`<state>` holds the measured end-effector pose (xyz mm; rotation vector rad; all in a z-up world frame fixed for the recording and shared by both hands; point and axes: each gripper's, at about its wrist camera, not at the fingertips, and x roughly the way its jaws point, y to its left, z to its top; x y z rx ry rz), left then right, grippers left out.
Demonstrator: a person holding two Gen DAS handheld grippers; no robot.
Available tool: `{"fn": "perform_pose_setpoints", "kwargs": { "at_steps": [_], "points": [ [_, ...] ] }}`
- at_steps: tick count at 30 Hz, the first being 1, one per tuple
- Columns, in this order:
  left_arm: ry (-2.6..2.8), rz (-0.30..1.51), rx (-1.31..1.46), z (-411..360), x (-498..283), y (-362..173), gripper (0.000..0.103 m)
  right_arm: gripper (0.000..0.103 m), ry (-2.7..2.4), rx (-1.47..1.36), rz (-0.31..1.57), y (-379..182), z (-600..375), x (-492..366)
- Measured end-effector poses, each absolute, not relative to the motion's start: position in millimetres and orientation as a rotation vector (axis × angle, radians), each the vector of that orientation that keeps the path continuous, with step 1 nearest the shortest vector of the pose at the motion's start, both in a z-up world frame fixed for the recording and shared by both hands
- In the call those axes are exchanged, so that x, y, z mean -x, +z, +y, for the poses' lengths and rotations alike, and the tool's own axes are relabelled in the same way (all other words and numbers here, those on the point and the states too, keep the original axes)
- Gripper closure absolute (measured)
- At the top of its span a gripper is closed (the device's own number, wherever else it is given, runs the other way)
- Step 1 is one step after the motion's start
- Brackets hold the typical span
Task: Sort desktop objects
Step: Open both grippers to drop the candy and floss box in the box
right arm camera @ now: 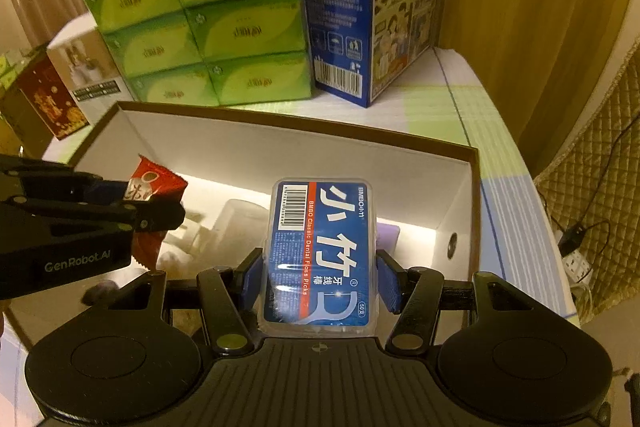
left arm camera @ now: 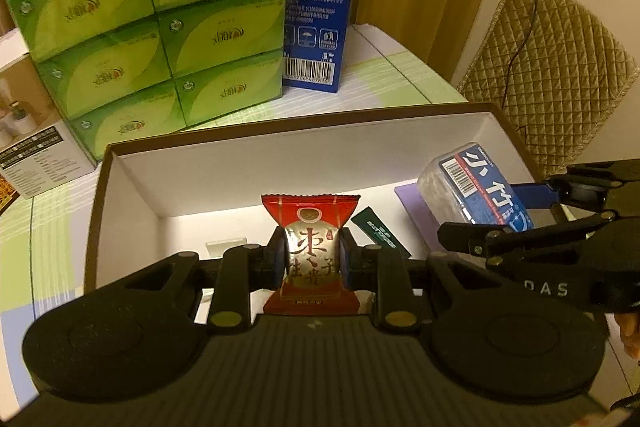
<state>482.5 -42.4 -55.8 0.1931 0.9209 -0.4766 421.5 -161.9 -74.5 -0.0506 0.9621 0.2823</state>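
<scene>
Left claw clamps the red sachet; right claw grips the floss box, both over the open box. Lower first, then release inside its walls.

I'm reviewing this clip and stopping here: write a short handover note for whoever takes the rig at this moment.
Left gripper: shut on the red candy packet, held over the open box.
Right gripper: shut on the dental floss pick case, also over the box.
Done: both items picked up; a dark green sachet and a purple item already lie inside.
Left: lower and release both into the box.
</scene>
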Motion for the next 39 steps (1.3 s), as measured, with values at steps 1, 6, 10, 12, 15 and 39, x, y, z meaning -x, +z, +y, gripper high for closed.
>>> {"fn": "perform_pose_setpoints", "kwargs": {
  "at_steps": [1, 6, 10, 12, 15, 39],
  "points": [
    [-0.475, 0.926, -0.198, -44.1, -486.4, -58.0, 0.082, 0.048, 0.284, 0.056, 0.964, -76.6, -160.1, -424.4],
    [-0.471, 0.944, -0.224, -51.6, -501.9, -69.0, 0.082, 0.048, 0.285, 0.074, 0.979, -84.8, -157.1, -438.8],
    [-0.471, 0.959, -0.232, -57.0, -511.5, -76.3, 0.082, 0.048, 0.288, 0.079, 0.991, -90.2, -156.3, -447.6],
    [-0.47, 0.962, -0.238, -59.2, -515.3, -78.9, 0.082, 0.048, 0.288, 0.084, 0.994, -92.4, -155.8, -450.3],
    [-0.467, 0.968, -0.244, -61.4, -520.9, -82.9, 0.081, 0.048, 0.29, 0.087, 0.997, -95.1, -155.9, -454.0],
    [-0.424, 0.953, -0.25, -50.2, -530.7, -79.2, 0.053, 0.048, 0.275, 0.057, 0.991, -100.2, -161.1, -461.4]
  ]
}}
